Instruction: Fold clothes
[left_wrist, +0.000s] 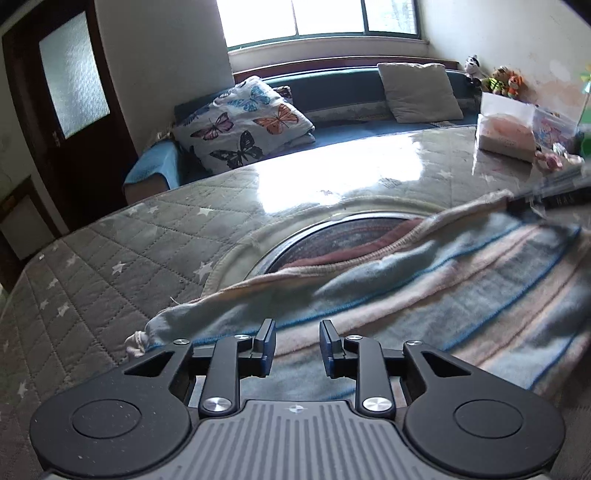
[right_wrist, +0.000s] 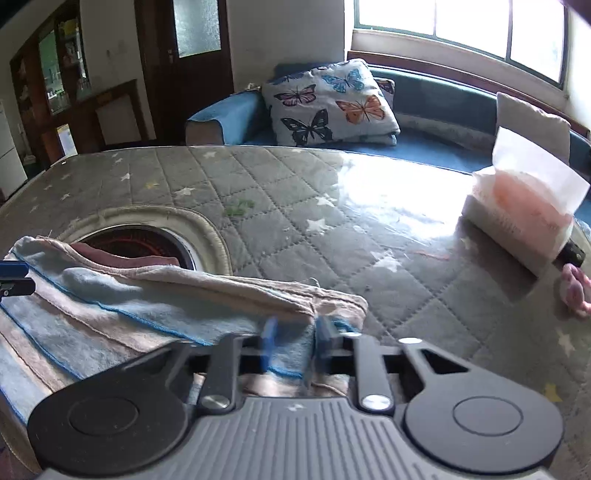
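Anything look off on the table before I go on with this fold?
The striped cloth lies partly over the round opening in the quilted table cover, so its far edge has no flat support. Nothing looks spilled or torn.

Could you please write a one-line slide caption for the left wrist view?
Left gripper, open, over a striped garment on a quilted star-print table cover.

Garment (left_wrist: 424, 273) lies on the table cover (left_wrist: 110, 266), over the near part of a round opening (left_wrist: 332, 240). Tissue pack (right_wrist: 524, 218) stands far right on the cover. Sofa (right_wrist: 436, 110) behind the table bears a cushion (right_wrist: 332, 103).
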